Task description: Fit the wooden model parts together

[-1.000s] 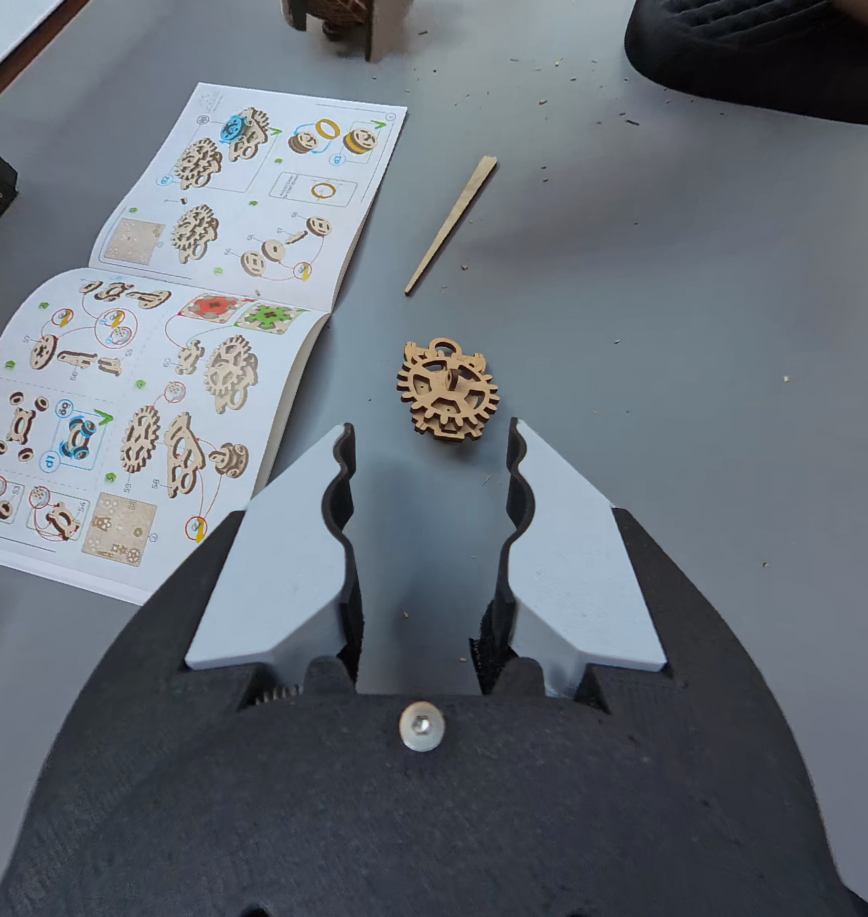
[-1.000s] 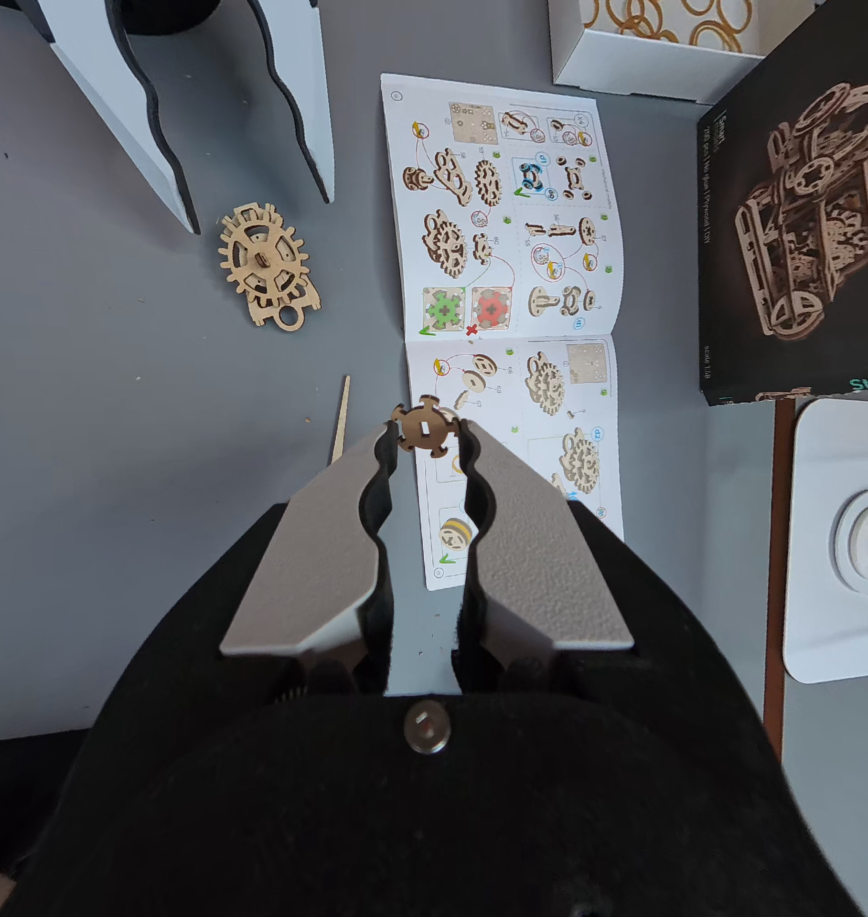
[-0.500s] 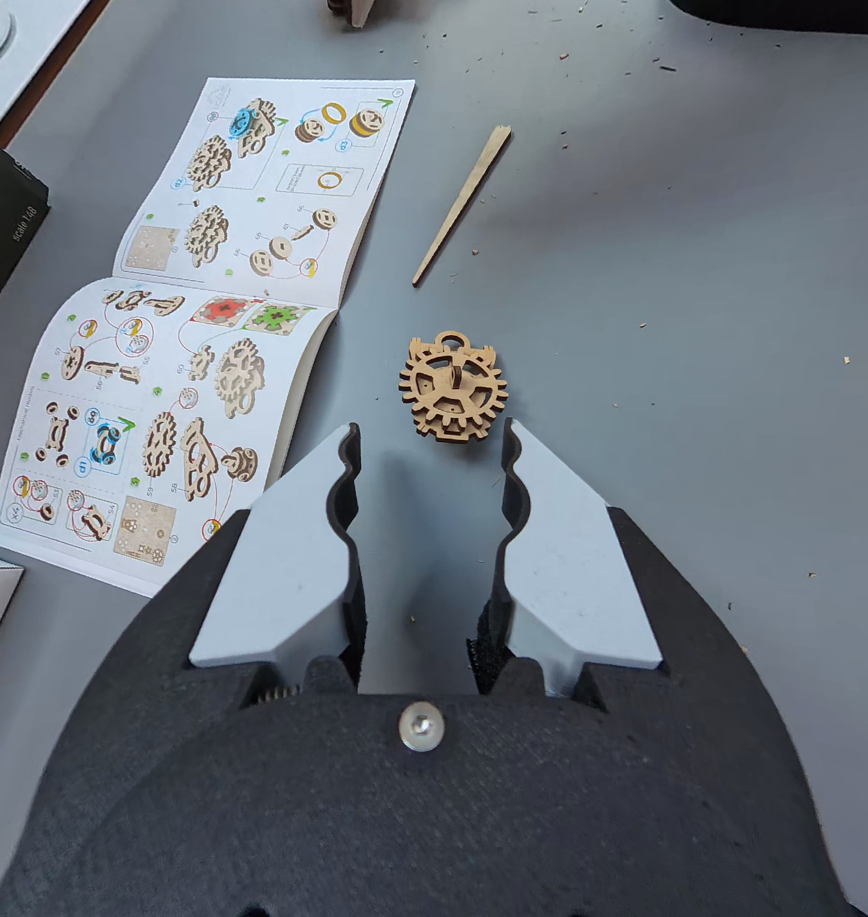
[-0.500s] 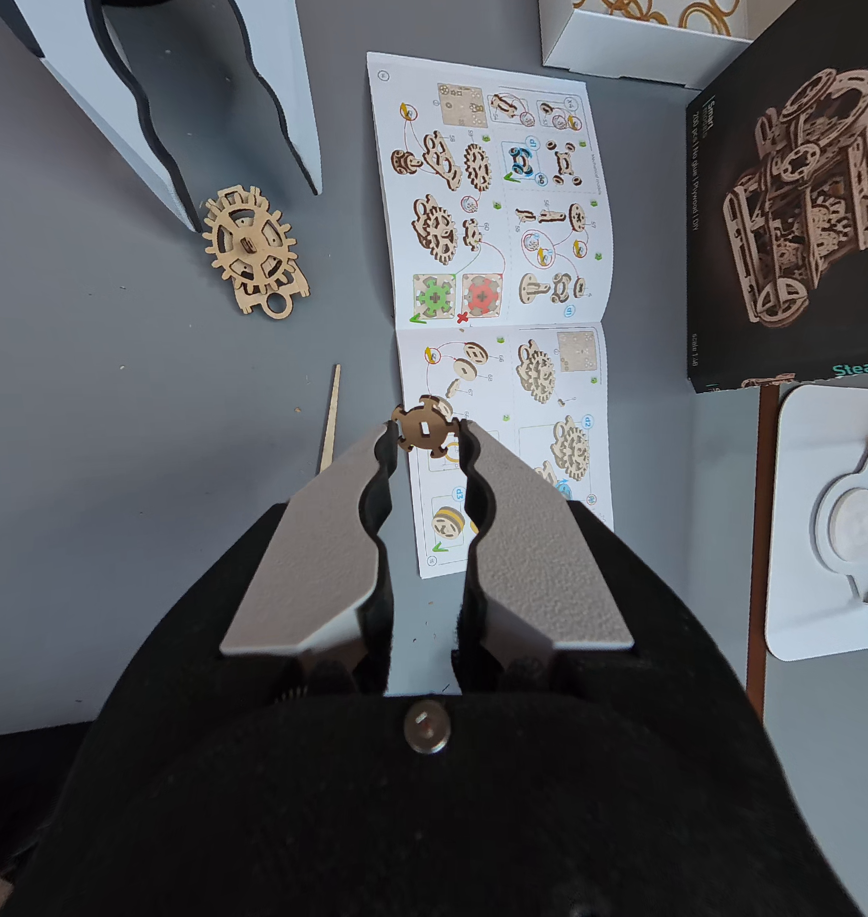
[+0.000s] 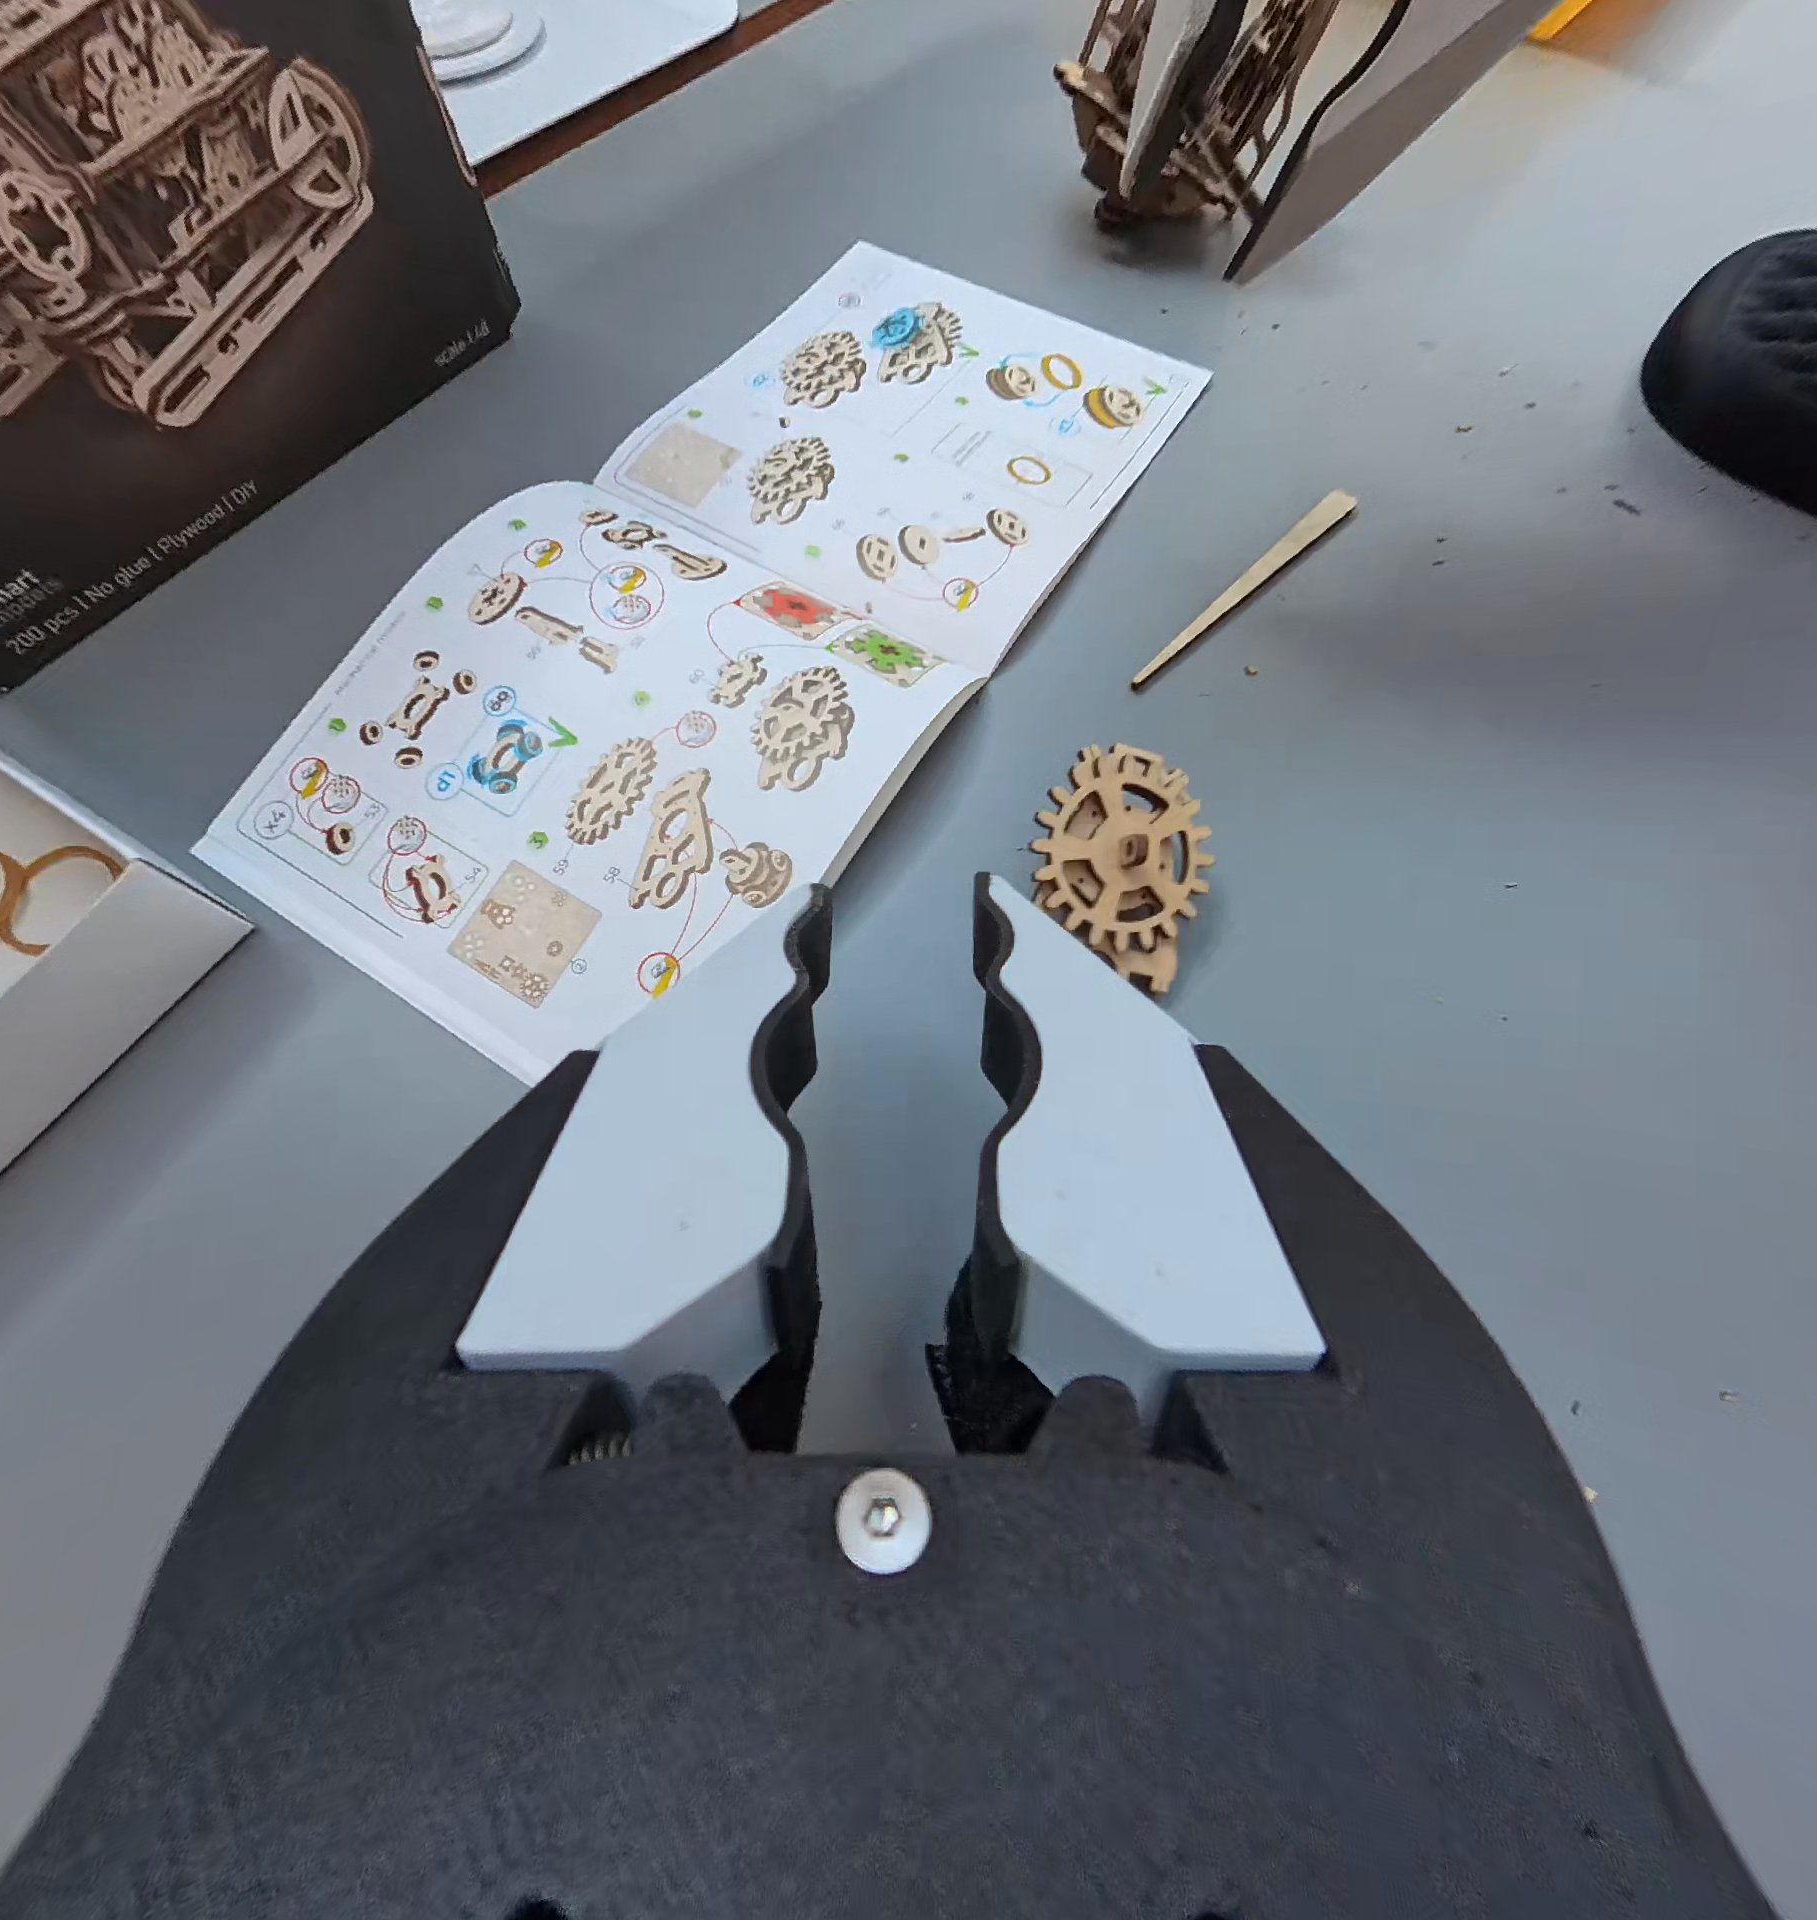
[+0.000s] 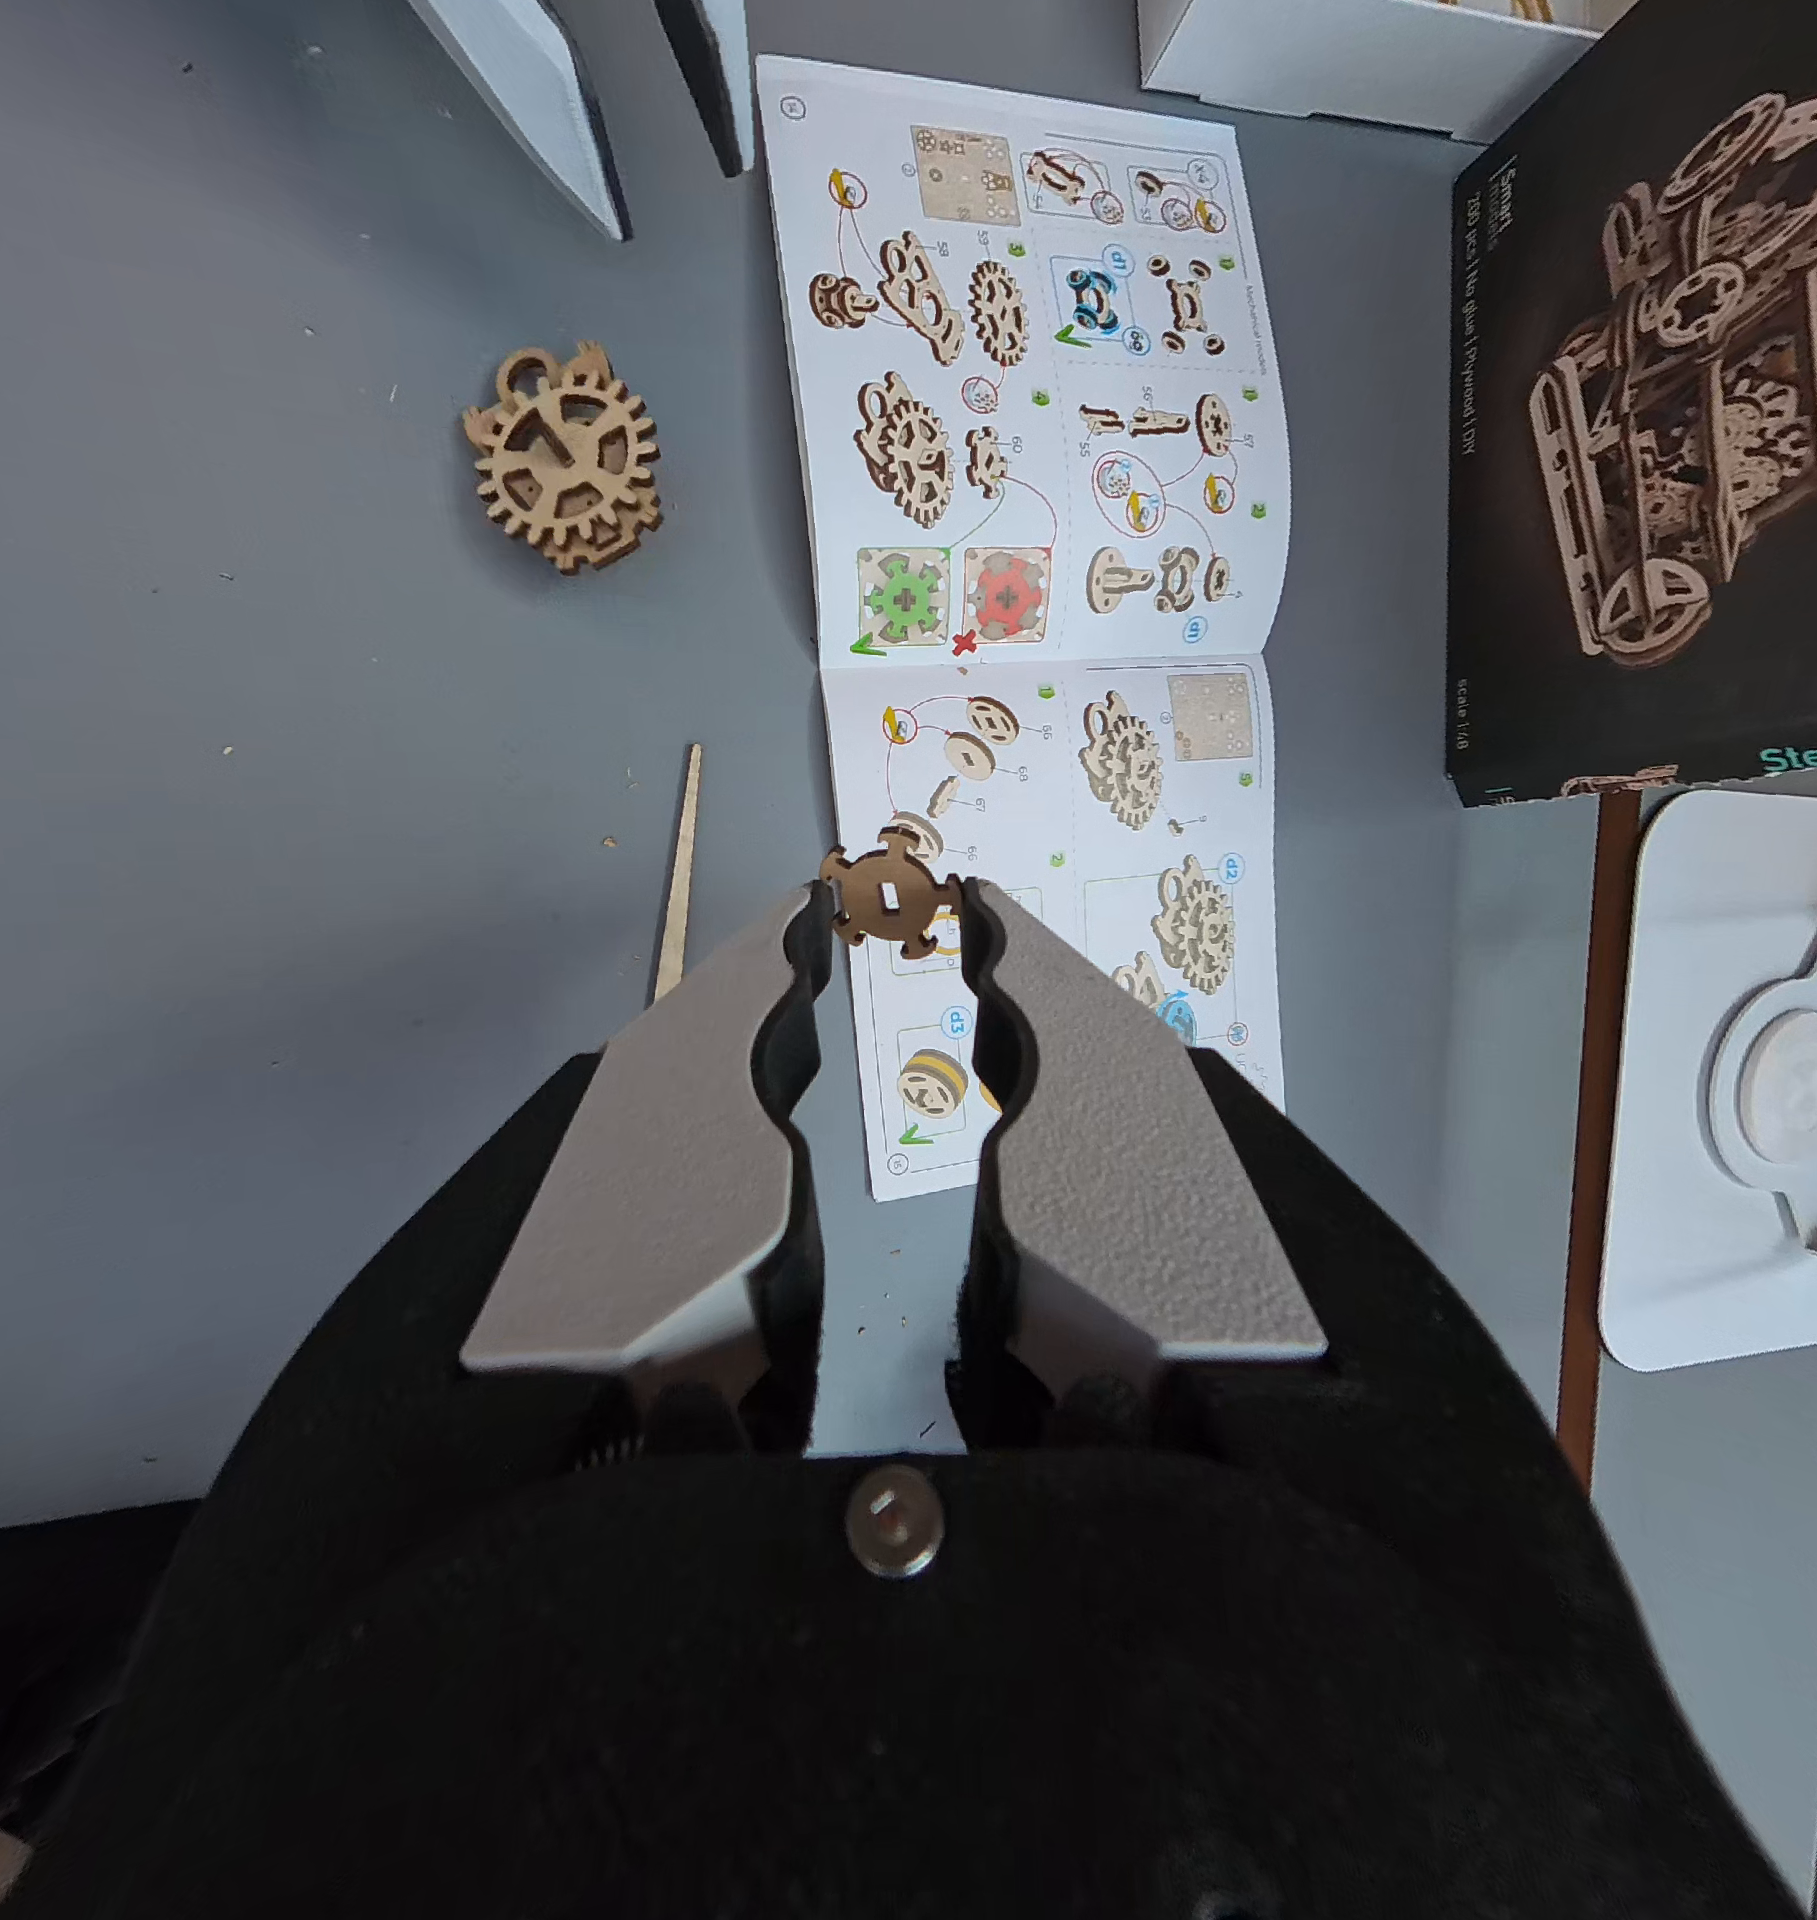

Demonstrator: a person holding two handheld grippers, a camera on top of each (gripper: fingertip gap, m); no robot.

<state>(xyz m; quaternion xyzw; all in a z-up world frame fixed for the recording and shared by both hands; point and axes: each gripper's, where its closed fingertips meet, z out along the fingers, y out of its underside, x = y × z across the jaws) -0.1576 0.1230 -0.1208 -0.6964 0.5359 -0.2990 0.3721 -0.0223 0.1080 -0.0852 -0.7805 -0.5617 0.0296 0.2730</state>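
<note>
A wooden gear assembly (image 5: 1122,847) with a ring lug lies flat on the grey table (image 5: 1506,935). It also shows in the right wrist view (image 6: 566,462). My left gripper (image 5: 902,904) is open with a narrow gap and empty. The gear sits just right of its right finger (image 5: 1080,1039), partly hidden behind it. My right gripper (image 6: 888,904) is shut on a small notched wooden disc (image 6: 883,896), held above the open instruction booklet (image 6: 1039,468). The left gripper's fingers (image 6: 571,135) show at the top left of the right wrist view, apart from the gear.
A thin wooden stick (image 5: 1247,587) lies beyond the gear. The booklet (image 5: 675,665) lies left of it, with a dark product box (image 5: 156,312) and a white box of rings (image 5: 52,966) further left. A black padded object (image 5: 1777,384) is at right. A white plate (image 6: 1756,1091) lies at right. Spacing between my two grippers at the tips: around 15 centimeters.
The gear assembly has turned about half round on the table. My left gripper has shifted left off it and its jaws have narrowed. The right gripper still holds the disc.
</note>
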